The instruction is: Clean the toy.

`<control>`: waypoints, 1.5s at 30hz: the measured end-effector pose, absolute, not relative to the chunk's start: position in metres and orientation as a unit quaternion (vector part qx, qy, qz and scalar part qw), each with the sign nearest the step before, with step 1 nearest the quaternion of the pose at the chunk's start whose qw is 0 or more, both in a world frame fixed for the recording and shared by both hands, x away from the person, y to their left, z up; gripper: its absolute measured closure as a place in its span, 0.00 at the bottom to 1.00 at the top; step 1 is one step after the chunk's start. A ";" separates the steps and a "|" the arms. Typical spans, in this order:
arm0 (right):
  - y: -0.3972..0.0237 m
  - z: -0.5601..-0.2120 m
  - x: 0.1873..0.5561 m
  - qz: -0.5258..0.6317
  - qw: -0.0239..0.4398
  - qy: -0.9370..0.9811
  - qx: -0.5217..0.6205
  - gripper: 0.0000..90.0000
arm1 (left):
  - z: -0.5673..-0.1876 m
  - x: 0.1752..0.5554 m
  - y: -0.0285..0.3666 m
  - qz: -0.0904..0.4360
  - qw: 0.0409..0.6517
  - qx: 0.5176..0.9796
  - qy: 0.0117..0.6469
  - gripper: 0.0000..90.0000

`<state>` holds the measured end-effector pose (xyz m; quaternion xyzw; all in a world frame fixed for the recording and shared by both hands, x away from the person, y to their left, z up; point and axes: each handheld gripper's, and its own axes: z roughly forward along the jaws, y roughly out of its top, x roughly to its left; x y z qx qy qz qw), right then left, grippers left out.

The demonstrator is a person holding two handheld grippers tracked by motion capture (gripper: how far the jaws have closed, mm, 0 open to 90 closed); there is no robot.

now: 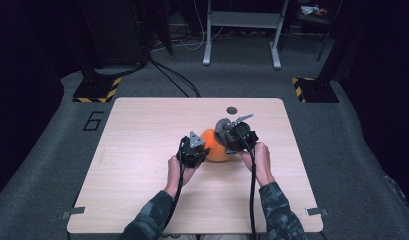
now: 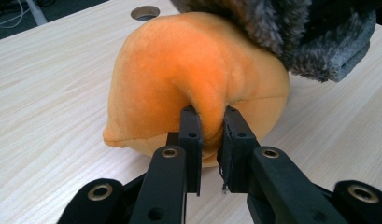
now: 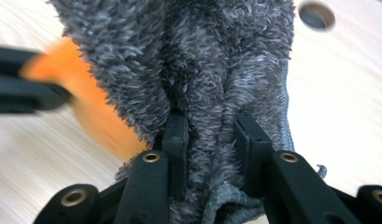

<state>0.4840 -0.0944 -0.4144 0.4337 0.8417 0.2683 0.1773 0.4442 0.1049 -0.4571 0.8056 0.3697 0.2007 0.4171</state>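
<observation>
Right hand-held gripper (image 3: 209, 135), grey fleece (image 3: 198, 60) hiding orange plush (image 3: 93, 112)

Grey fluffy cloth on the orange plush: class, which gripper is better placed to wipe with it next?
Probably the right gripper: its jaws already pinch the grey cloth, while the left gripper clamps the orange plush.

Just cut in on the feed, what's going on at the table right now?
A person is working a soft toy on the wooden table with two handheld grippers. The left gripper is clamped on a fold of the orange plush body. The right gripper is shut on the grey fuzzy cloth that lies over the top of the orange body. The orange body rests on the table near its middle, and a round hole in the tabletop lies just beyond it.
</observation>
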 end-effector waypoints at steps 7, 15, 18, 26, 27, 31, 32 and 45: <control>-0.111 -0.435 0.490 0.251 0.163 0.835 0.461 0.77 | -0.458 0.445 0.104 0.200 0.419 0.804 0.371 0.90; -0.121 -0.455 0.500 0.221 0.149 0.830 0.491 0.77 | -0.458 0.445 0.105 0.199 0.419 0.804 0.372 0.89; -0.122 -0.463 0.503 0.210 0.141 0.831 0.496 0.77 | -0.458 0.445 0.105 0.200 0.419 0.804 0.372 0.89; -0.129 -0.449 0.501 0.219 0.154 0.823 0.501 0.77 | -0.457 0.446 0.107 0.199 0.420 0.802 0.375 0.89; -0.129 -0.442 0.498 0.224 0.160 0.823 0.497 0.77 | -0.457 0.446 0.107 0.198 0.422 0.802 0.374 0.89; -0.116 -0.413 0.488 0.249 0.182 0.827 0.470 0.77 | -0.456 0.446 0.105 0.198 0.422 0.802 0.372 0.89; -0.112 -0.407 0.486 0.259 0.185 0.830 0.458 0.77 | -0.456 0.445 0.105 0.198 0.421 0.803 0.372 0.89; -0.066 -0.397 0.478 0.260 0.200 0.863 0.385 0.77 | -0.457 0.446 0.104 0.199 0.423 0.802 0.373 0.89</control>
